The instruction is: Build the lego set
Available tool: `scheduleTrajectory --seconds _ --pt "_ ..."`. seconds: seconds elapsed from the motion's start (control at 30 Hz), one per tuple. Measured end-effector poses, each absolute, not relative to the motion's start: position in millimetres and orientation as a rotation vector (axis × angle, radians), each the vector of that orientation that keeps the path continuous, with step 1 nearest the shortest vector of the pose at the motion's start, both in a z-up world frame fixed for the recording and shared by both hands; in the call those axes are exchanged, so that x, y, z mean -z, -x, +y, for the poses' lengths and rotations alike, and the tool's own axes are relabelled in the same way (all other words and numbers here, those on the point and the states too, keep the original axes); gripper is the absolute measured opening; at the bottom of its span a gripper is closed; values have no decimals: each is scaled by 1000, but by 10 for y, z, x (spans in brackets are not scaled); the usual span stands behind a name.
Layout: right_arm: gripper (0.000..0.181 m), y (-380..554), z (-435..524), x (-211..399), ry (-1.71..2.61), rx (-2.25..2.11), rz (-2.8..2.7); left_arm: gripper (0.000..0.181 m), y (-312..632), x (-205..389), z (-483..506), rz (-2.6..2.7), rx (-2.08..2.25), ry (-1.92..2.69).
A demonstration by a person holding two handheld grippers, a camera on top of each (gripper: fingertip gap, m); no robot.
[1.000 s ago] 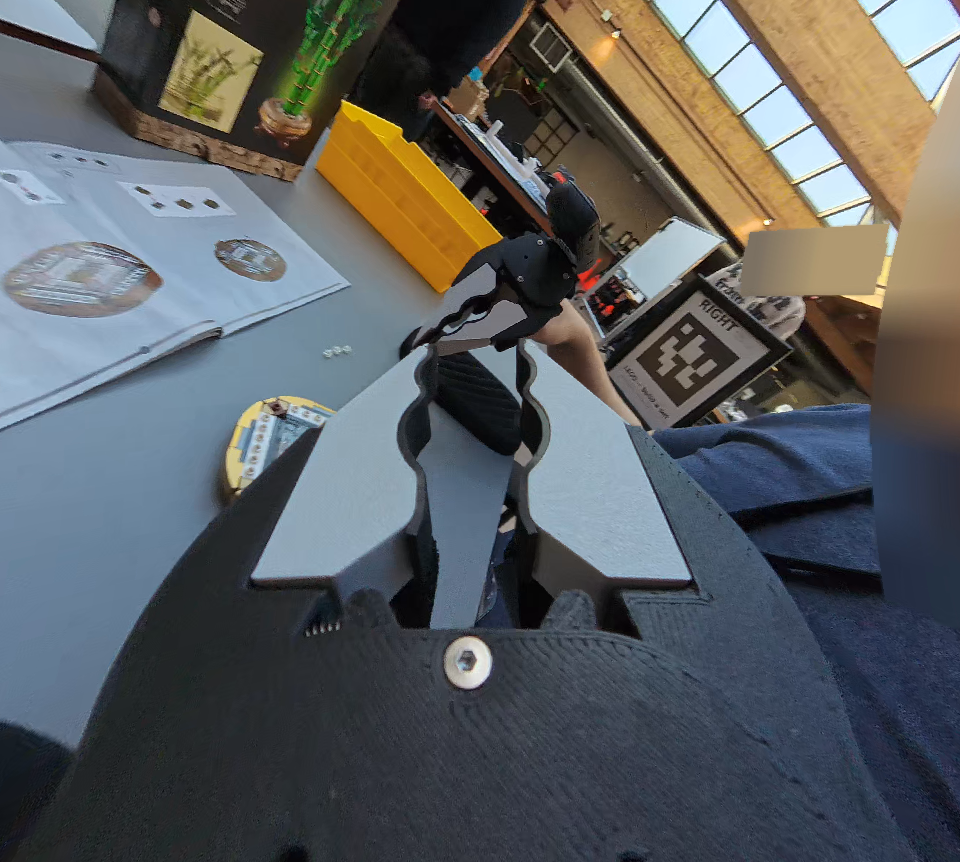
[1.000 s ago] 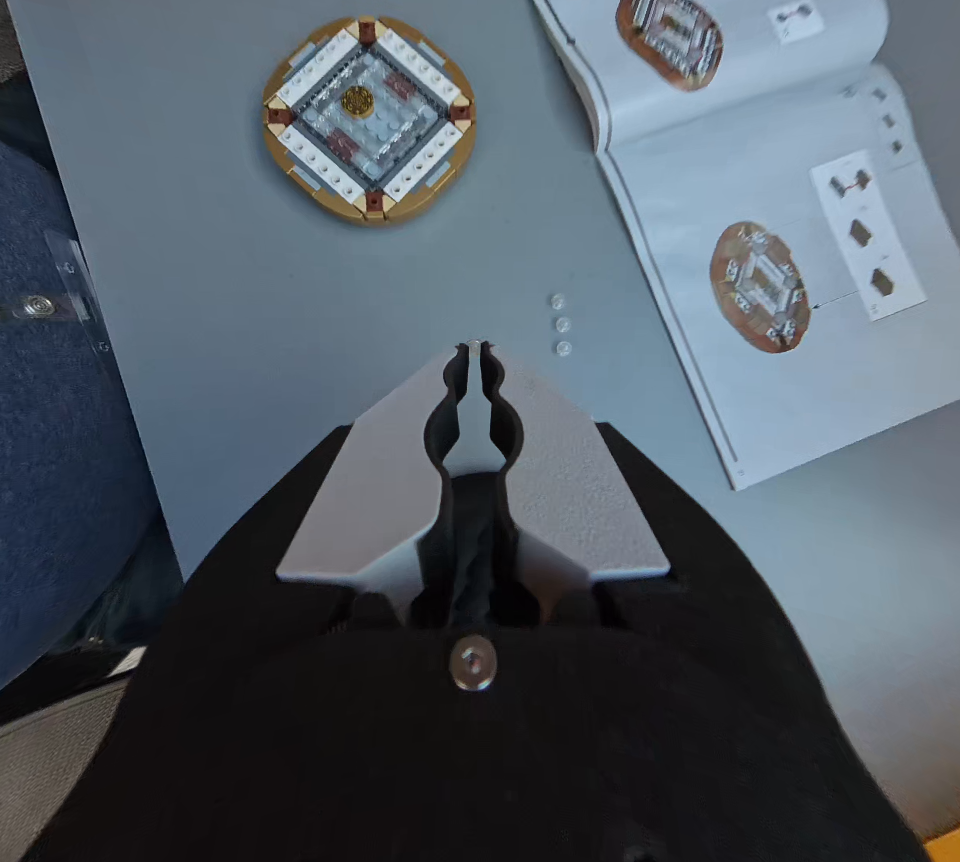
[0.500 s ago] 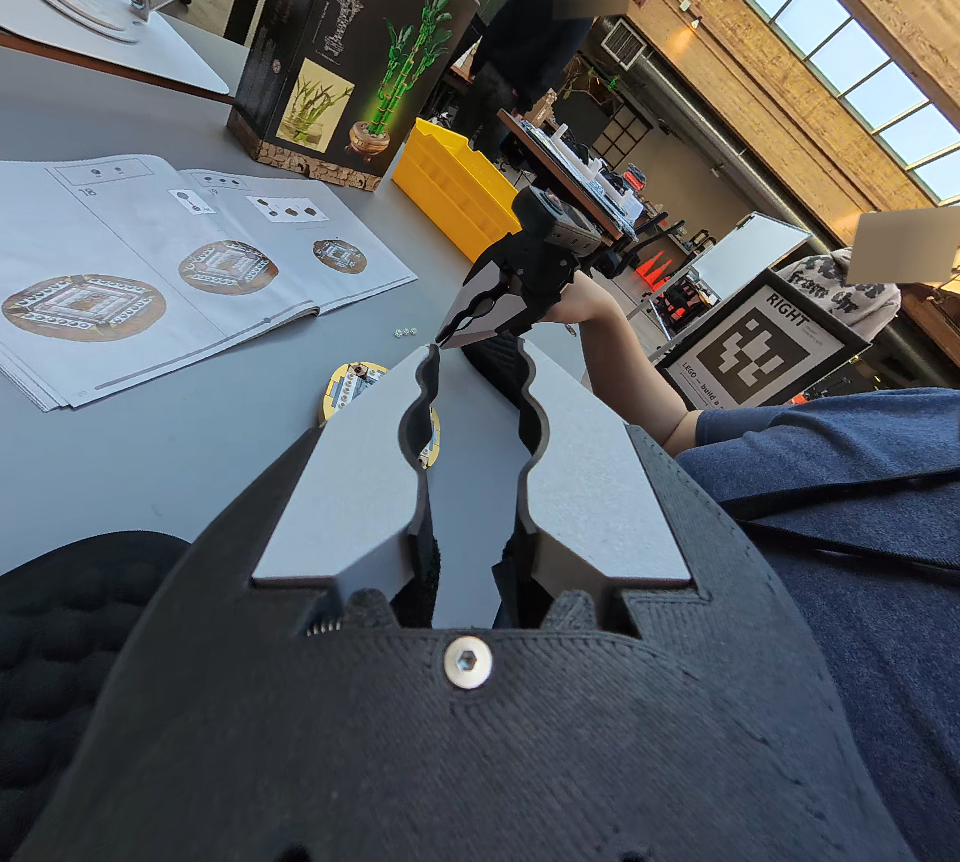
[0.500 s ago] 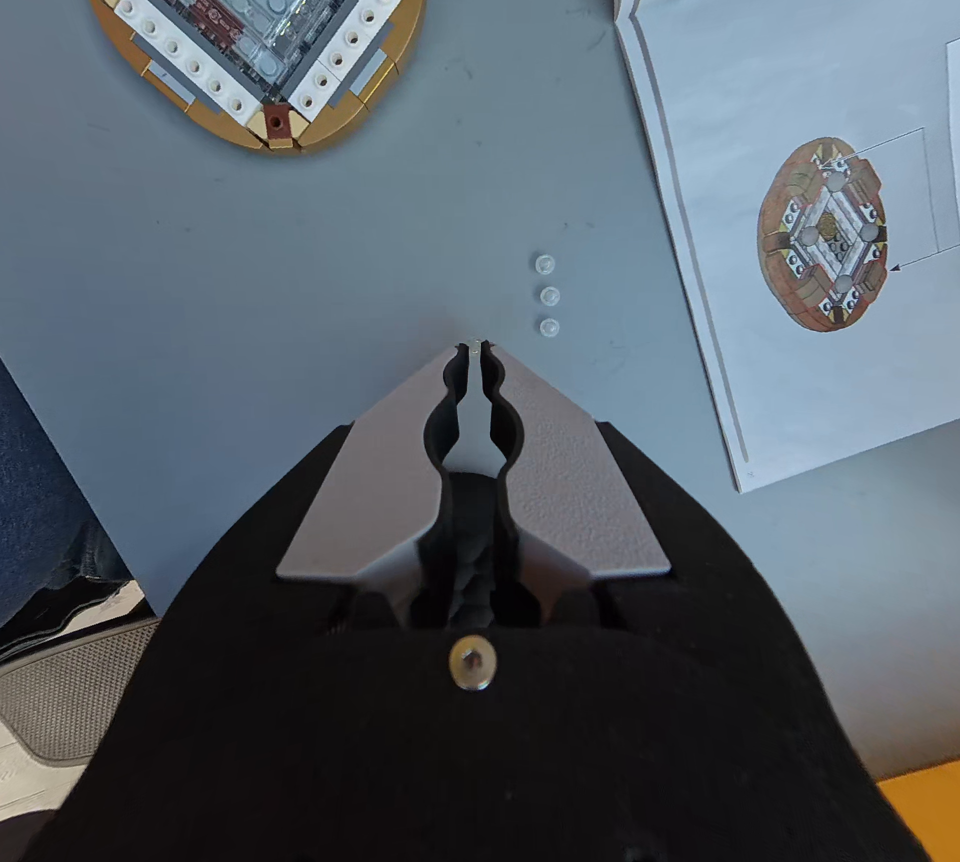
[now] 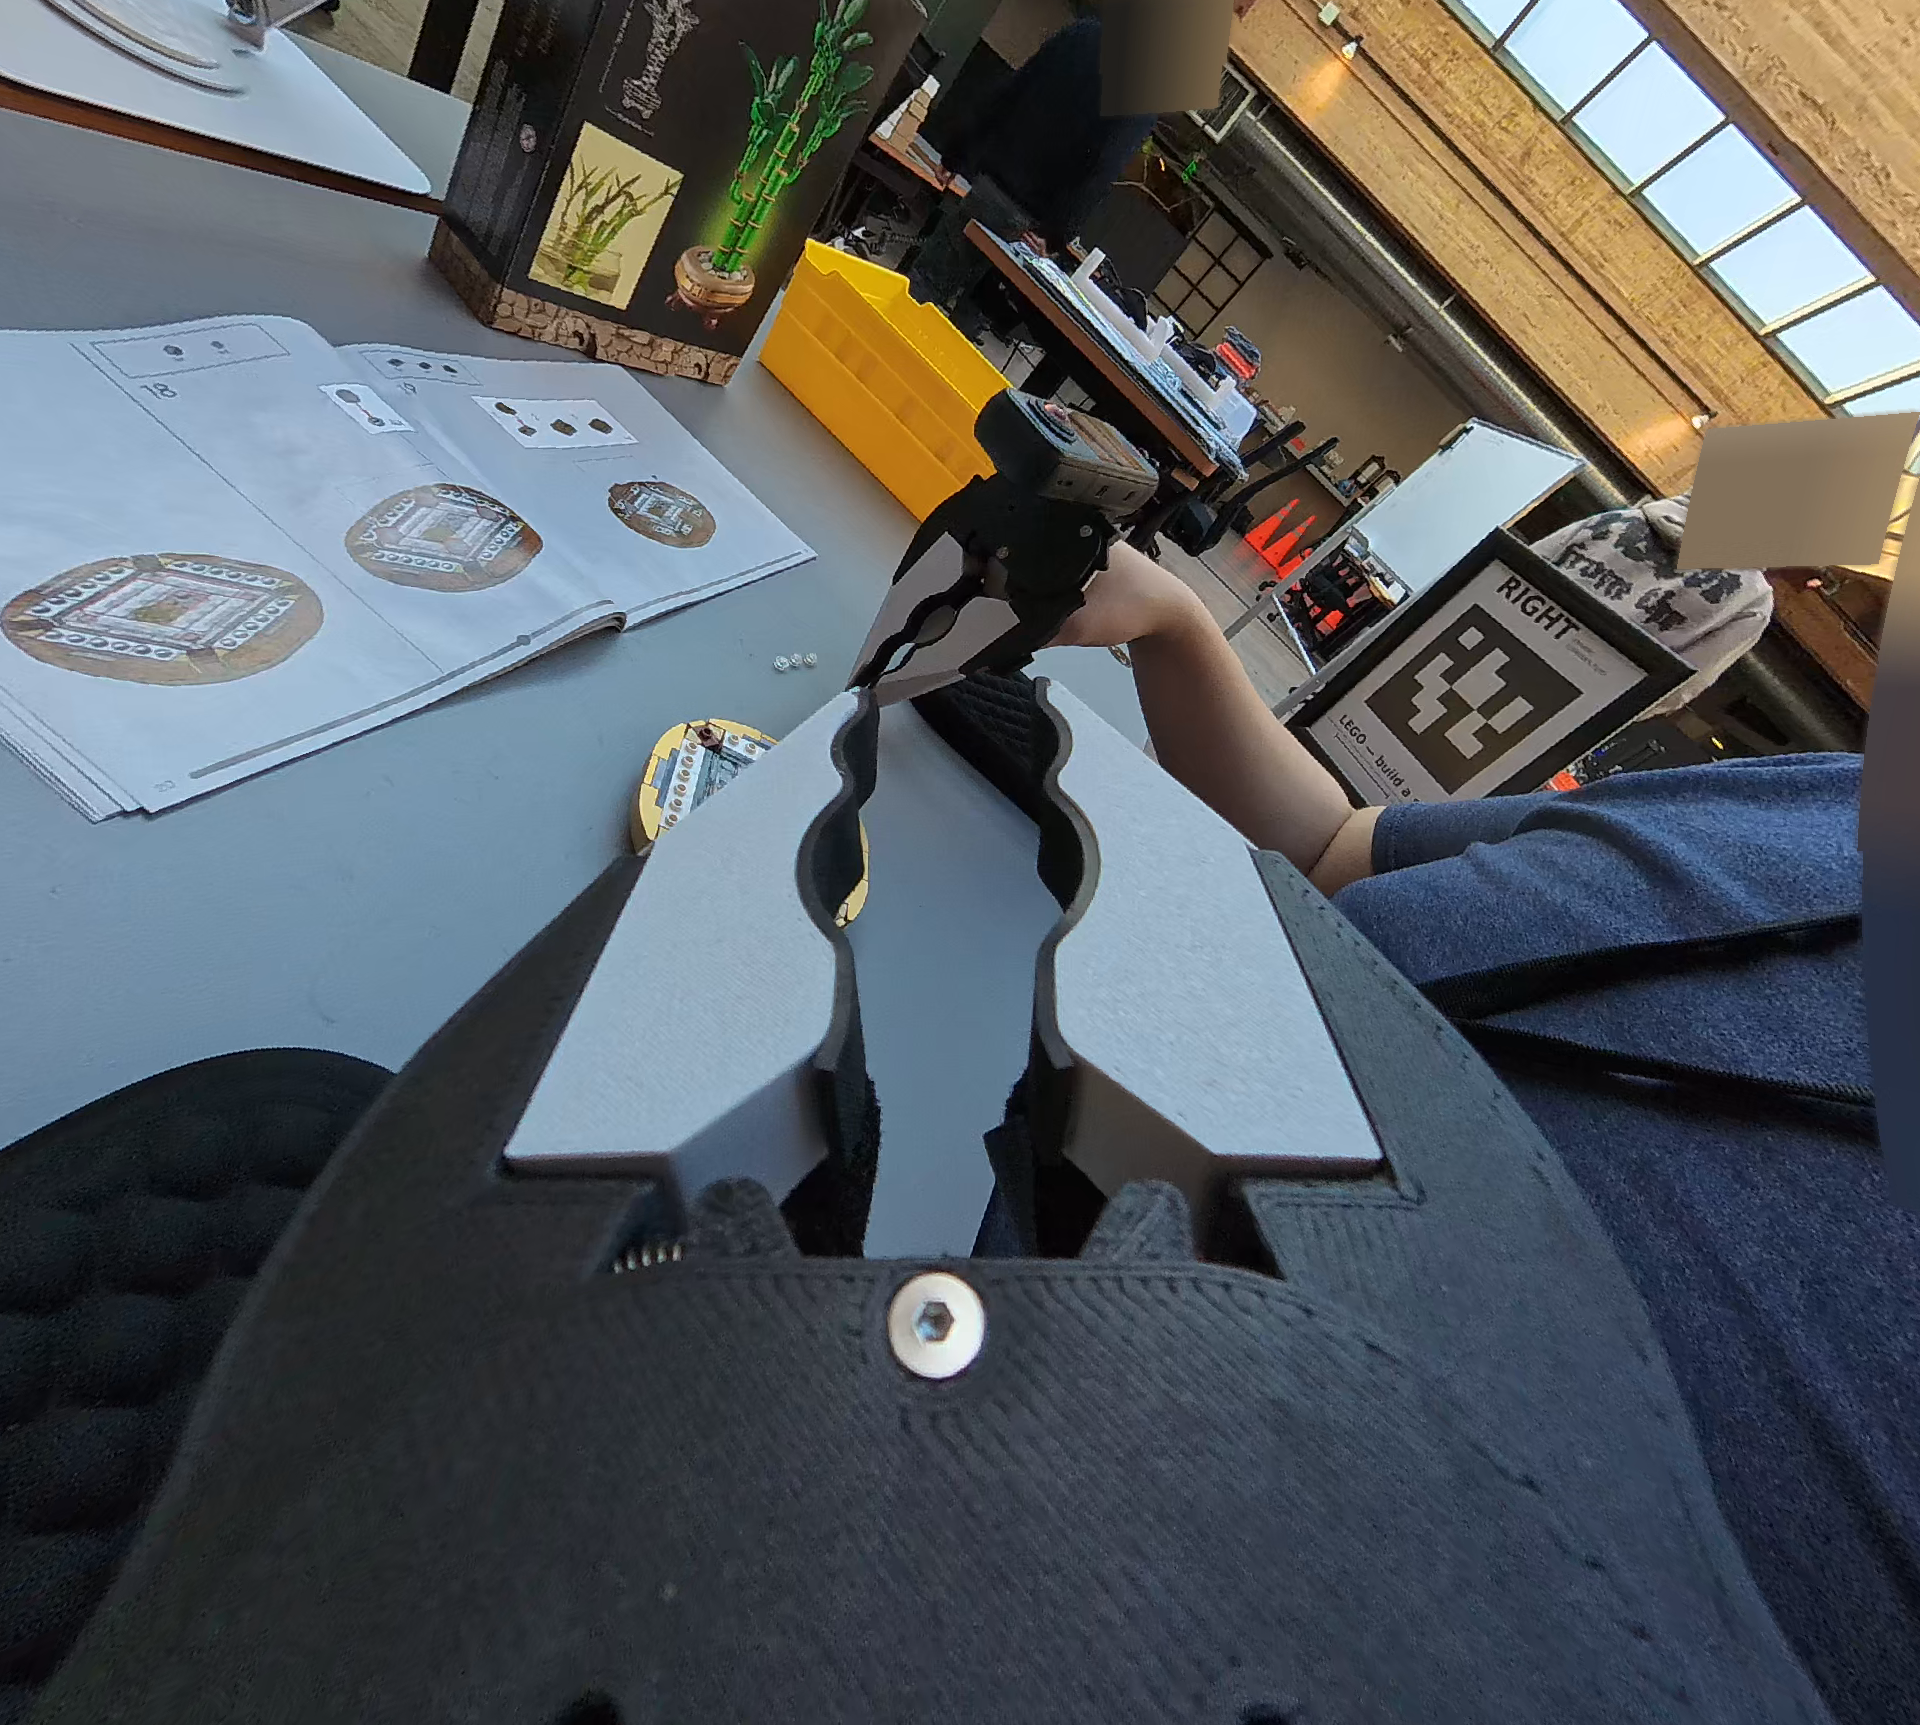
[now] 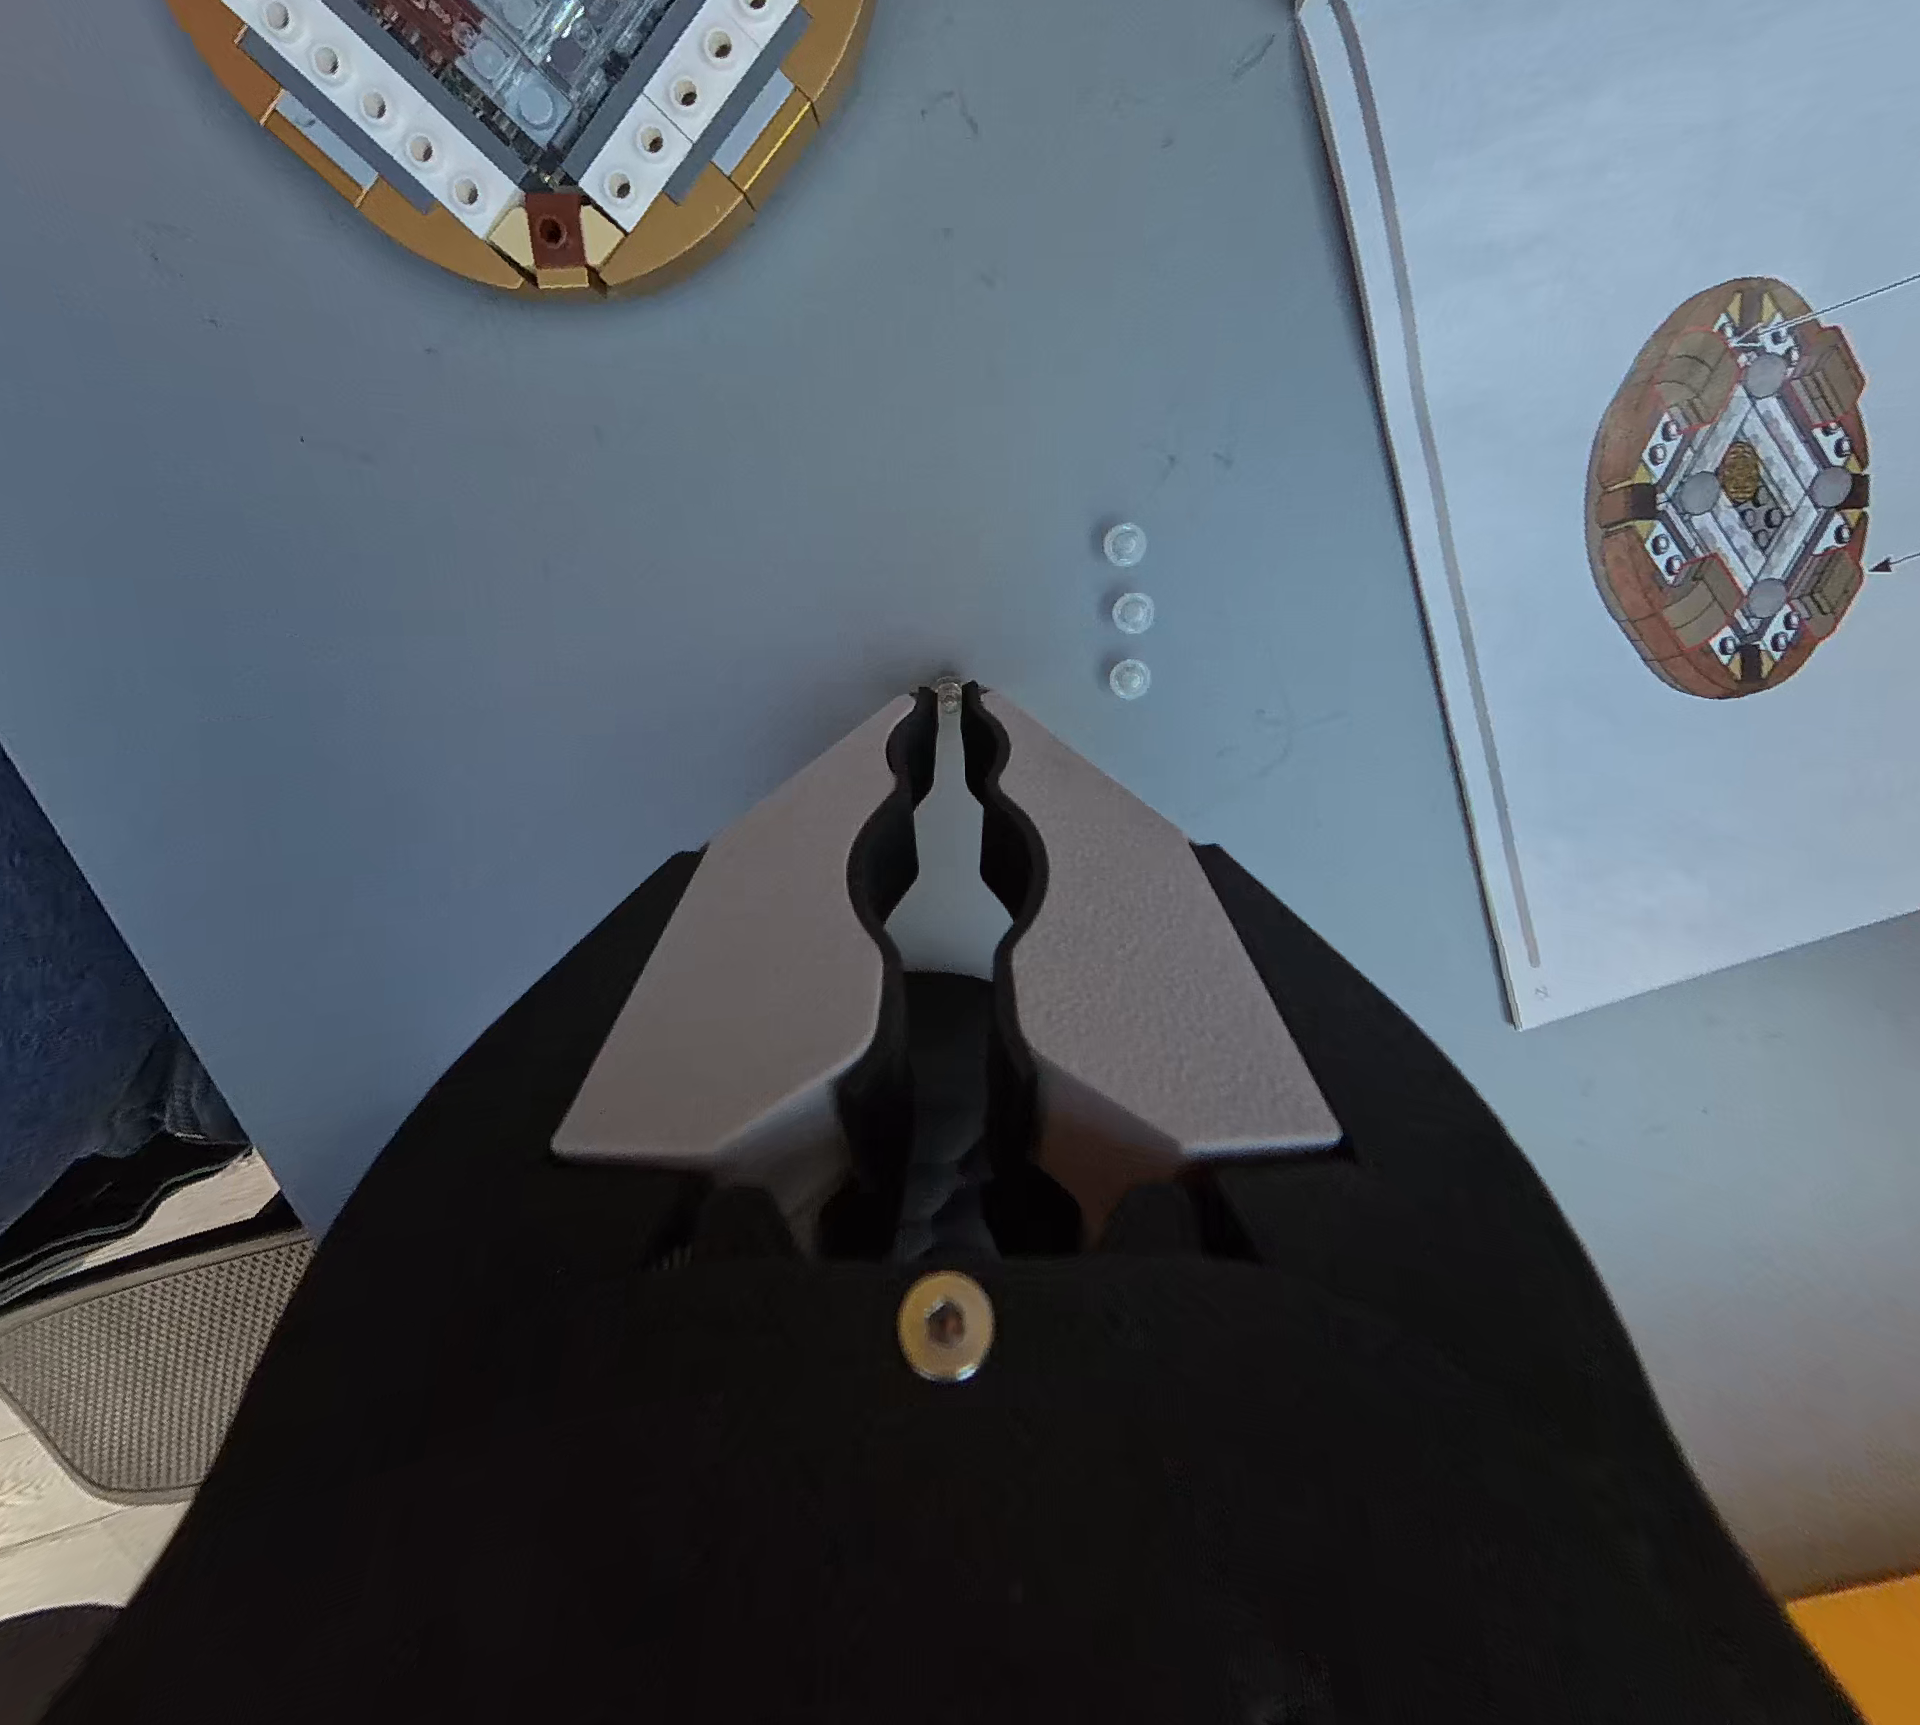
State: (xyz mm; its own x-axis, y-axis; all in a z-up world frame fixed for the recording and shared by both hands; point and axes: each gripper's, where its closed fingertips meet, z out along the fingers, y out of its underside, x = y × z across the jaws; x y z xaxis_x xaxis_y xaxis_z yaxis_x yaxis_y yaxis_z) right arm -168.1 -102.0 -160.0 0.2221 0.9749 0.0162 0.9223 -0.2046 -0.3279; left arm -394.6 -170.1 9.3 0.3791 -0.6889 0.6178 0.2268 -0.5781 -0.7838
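Observation:
The round gold-rimmed lego base [image 6: 499, 13], with white, grey and clear plates and a gold centre tile, lies on the grey table [image 6: 520, 480]. My right gripper [image 6: 948, 696] is shut on a tiny clear round stud [image 6: 948, 691], low over the table, nearer me than the base. Three more clear studs [image 6: 1127, 610] lie in a row just right of its tips. My left gripper [image 5: 956, 704] is open and empty, held above the table edge. The base [image 5: 696, 771] shows just past its left finger, with the right gripper [image 5: 935, 626] beyond.
The open instruction booklet [image 6: 1662, 325] lies right of the studs; it also shows in the left wrist view [image 5: 312, 532]. A lego box [image 5: 686, 117] and a yellow bin [image 5: 883, 366] stand at the back. A framed marker sign [image 5: 1465, 688] stands on the right. People stand in the background. Across from one pair of fingers to the other is roughly 30 cm.
My right gripper has dropped closer to the table, still holding the stud; the base has slid toward the top of its view. My left gripper has swung so more table shows.

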Motion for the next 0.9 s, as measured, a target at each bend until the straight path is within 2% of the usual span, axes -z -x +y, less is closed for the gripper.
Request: scheduleTrajectory --seconds 0.17,0.27,0.43,0.57,0.73,0.9 --pt "5 1719 -1032 1593 2214 -306 -1788 27 3971 -102 -1700 405 1326 1772" --pt "13 1770 -1035 1486 2183 -402 -1722 28 4017 -117 -1700 398 1329 1763" --pt "14 1630 -902 1090 2064 -533 -1475 28 4247 -179 -1699 368 1261 1752" --pt "16 1432 -653 620 1775 -541 -1191 29 4632 -287 -1673 300 1146 1723" --pt "17 1156 -461 181 1520 -514 -800 30 5316 -328 -1561 213 813 1777" --pt "11 1098 -491 151 1377 -426 -644 26 6219 -541 -1448 108 365 1783"
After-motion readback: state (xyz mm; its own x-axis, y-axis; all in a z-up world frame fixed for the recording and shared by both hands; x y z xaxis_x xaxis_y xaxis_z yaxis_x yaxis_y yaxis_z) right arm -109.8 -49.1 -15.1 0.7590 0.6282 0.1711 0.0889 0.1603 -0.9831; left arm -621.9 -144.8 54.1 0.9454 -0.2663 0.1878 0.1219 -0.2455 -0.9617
